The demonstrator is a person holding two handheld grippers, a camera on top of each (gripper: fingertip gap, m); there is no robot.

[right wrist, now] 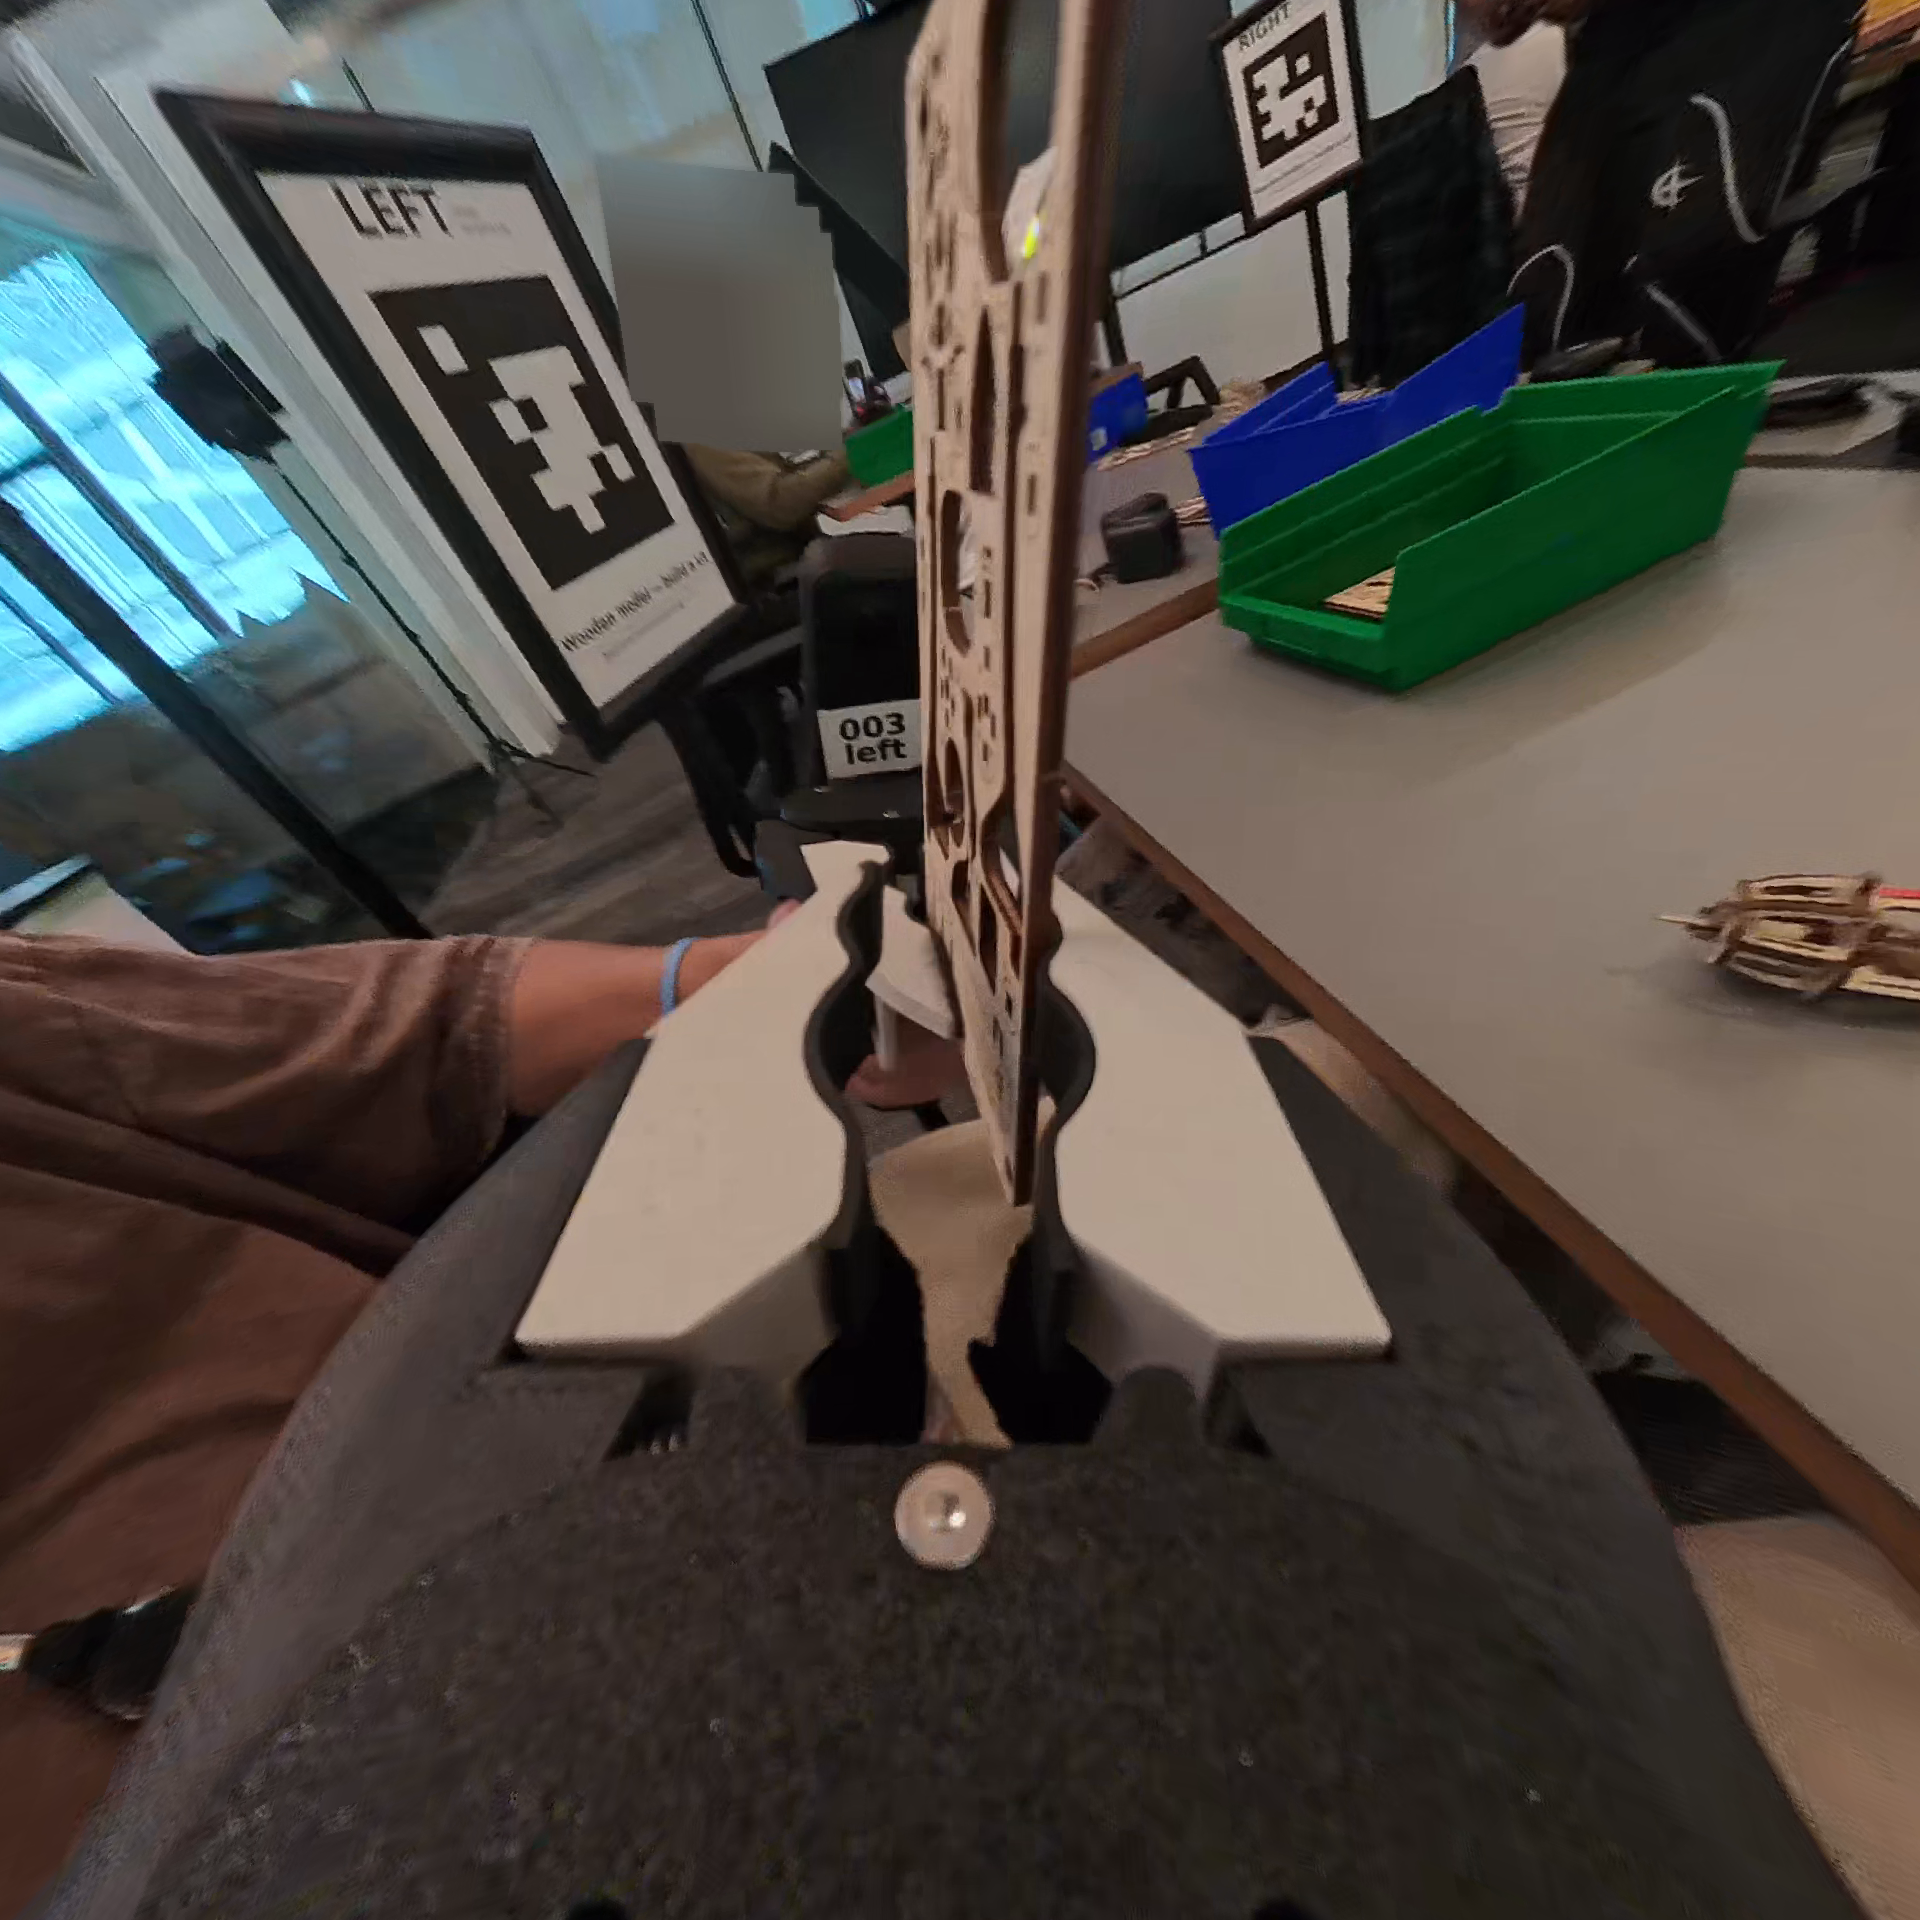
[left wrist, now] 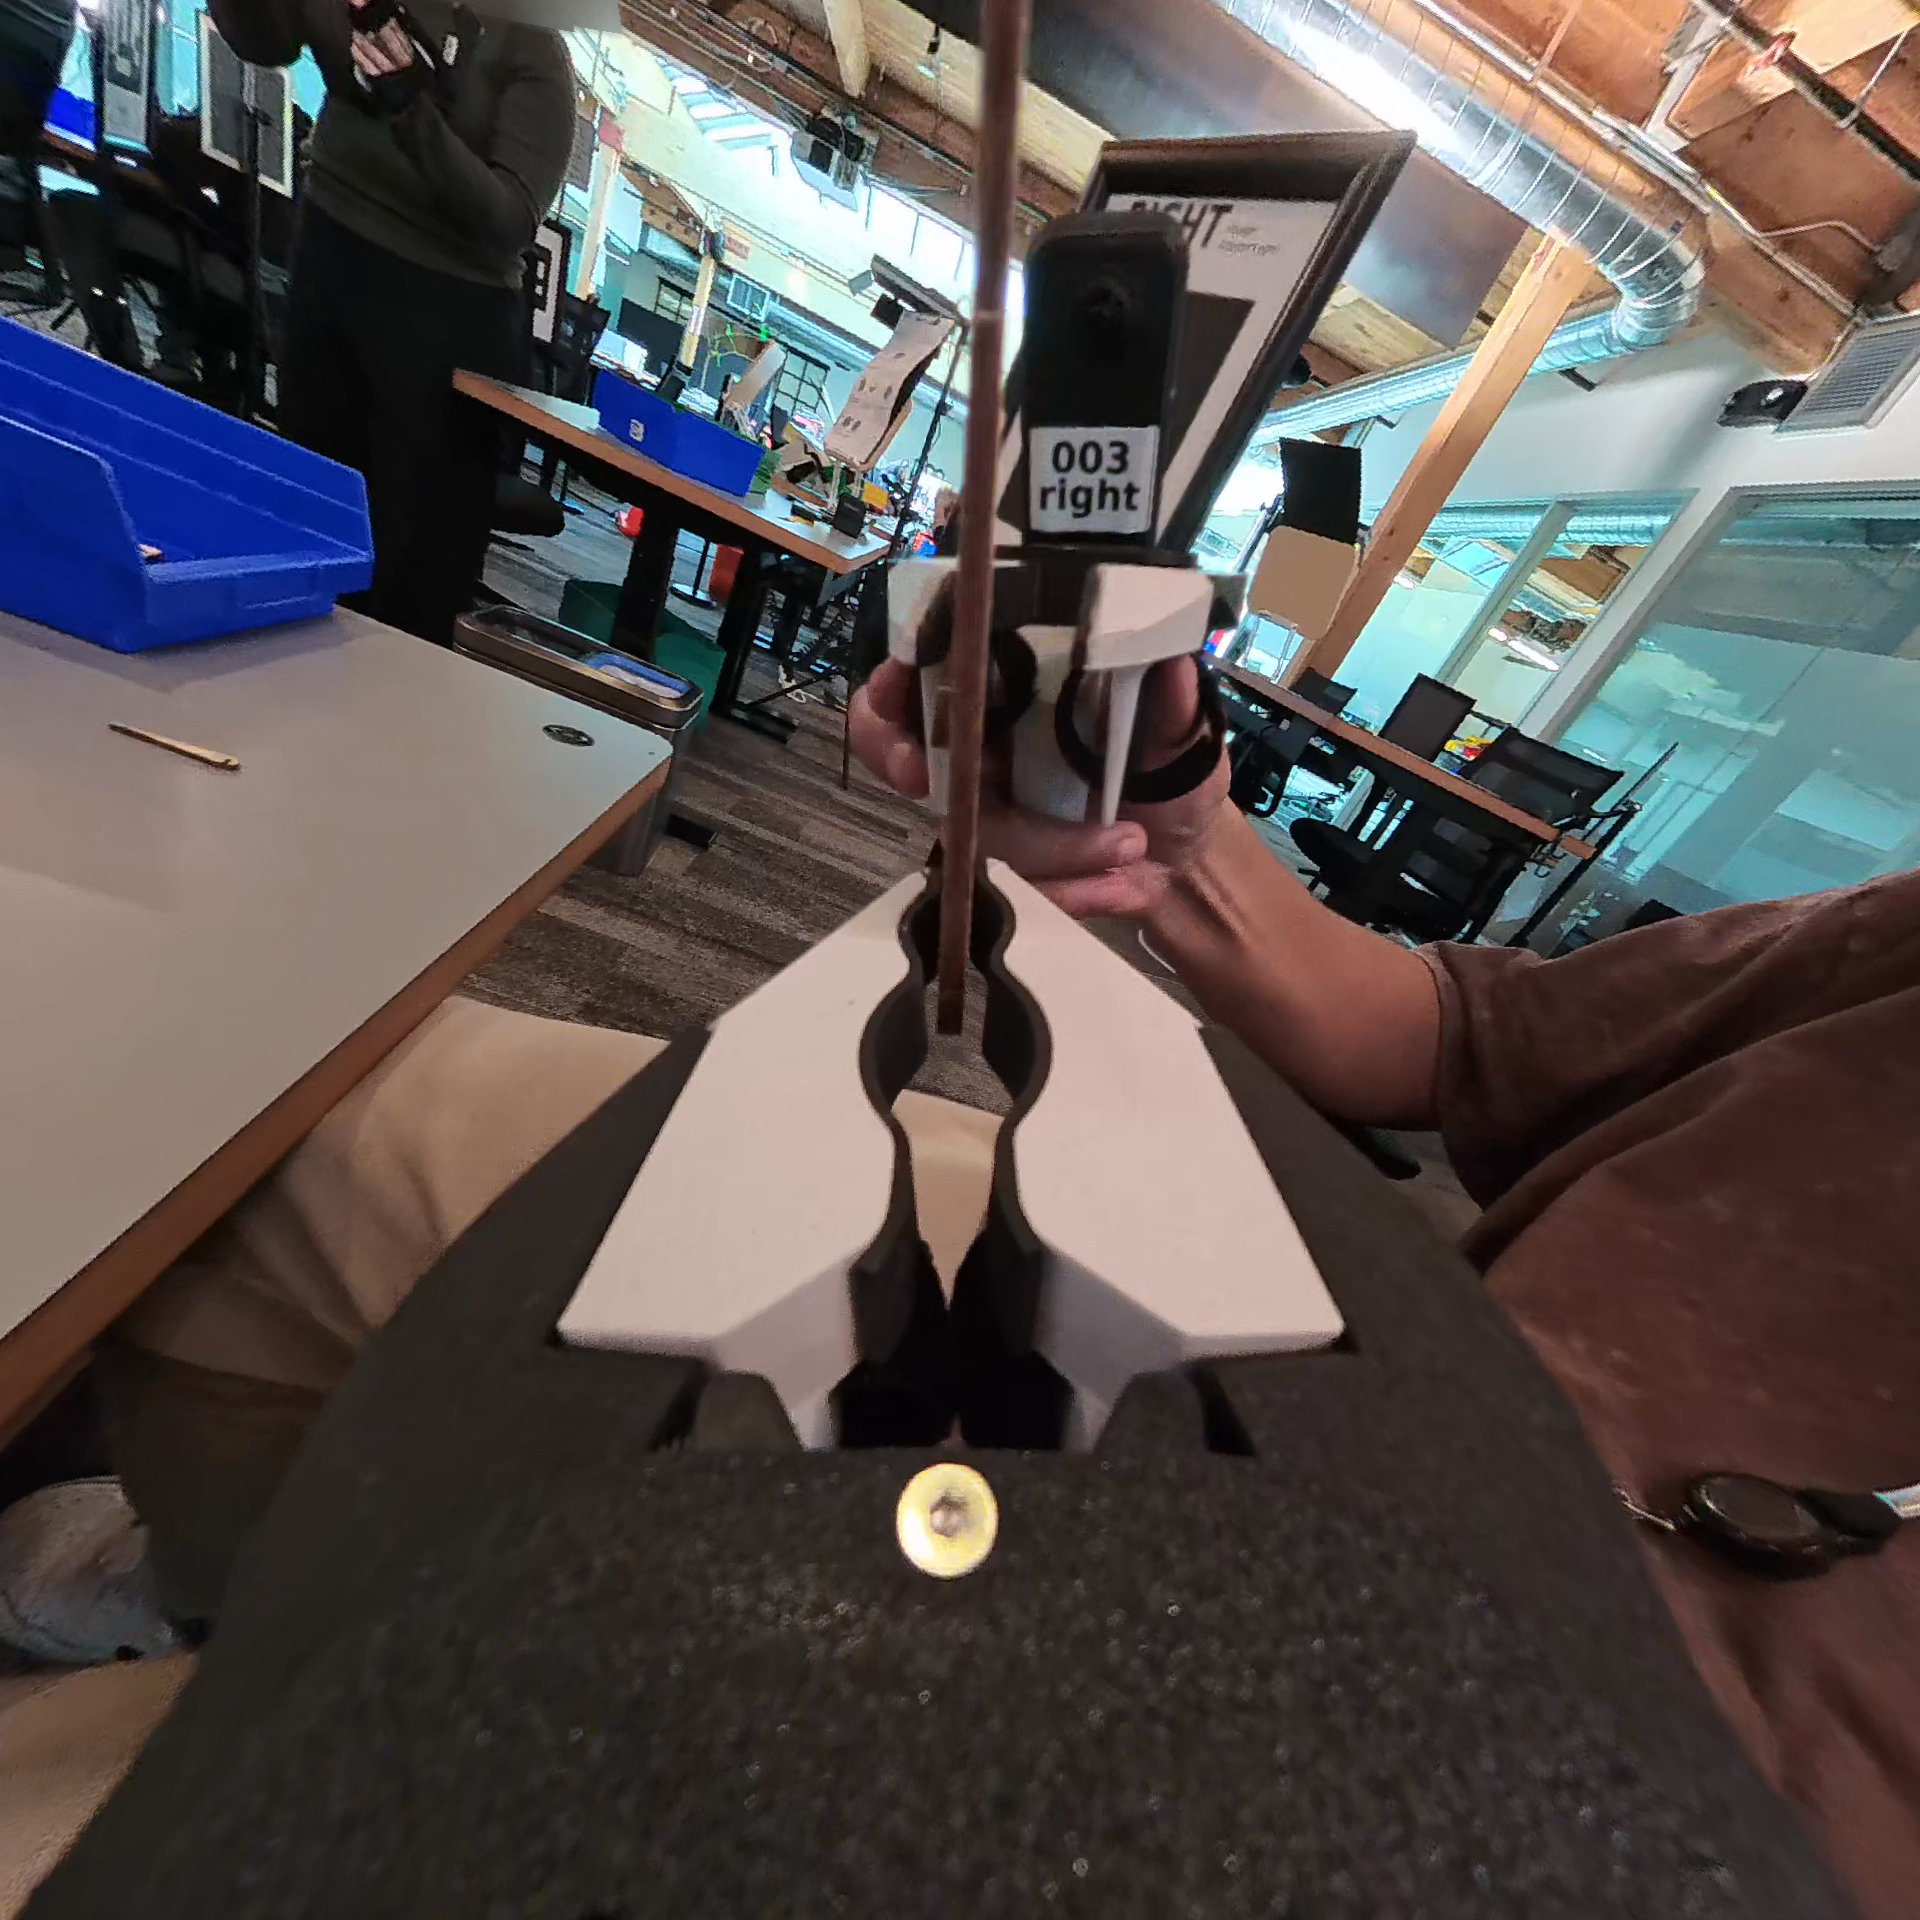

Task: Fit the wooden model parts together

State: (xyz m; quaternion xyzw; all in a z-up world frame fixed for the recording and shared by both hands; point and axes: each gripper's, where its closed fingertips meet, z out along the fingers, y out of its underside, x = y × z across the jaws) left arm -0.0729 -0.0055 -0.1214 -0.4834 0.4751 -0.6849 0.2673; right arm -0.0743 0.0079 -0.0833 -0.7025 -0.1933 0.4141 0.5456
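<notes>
- The left tongs (left wrist: 951, 935) are seen clenched on the lower edge of a laser-cut wooden parts sheet (left wrist: 977, 468), which stands edge-on between their tips.
- The same sheet (right wrist: 987, 623) is seen flat-faced in the right wrist view, and it passes between the right tongs (right wrist: 961, 935); whether it is pinched or only bracketed there cannot be told.
- The sheet's long axis is held upright, off the bench (right wrist: 1455, 883) and in front of the person, and the two tongs face each other across it.
- The left tongs are judged the firmer hold, so any part would be pressed out by the right.
- A part-built wooden model (right wrist: 1808, 935) is left on the bench, well apart to the right.
- A green bin (right wrist: 1475, 540) is set farther back.
</notes>
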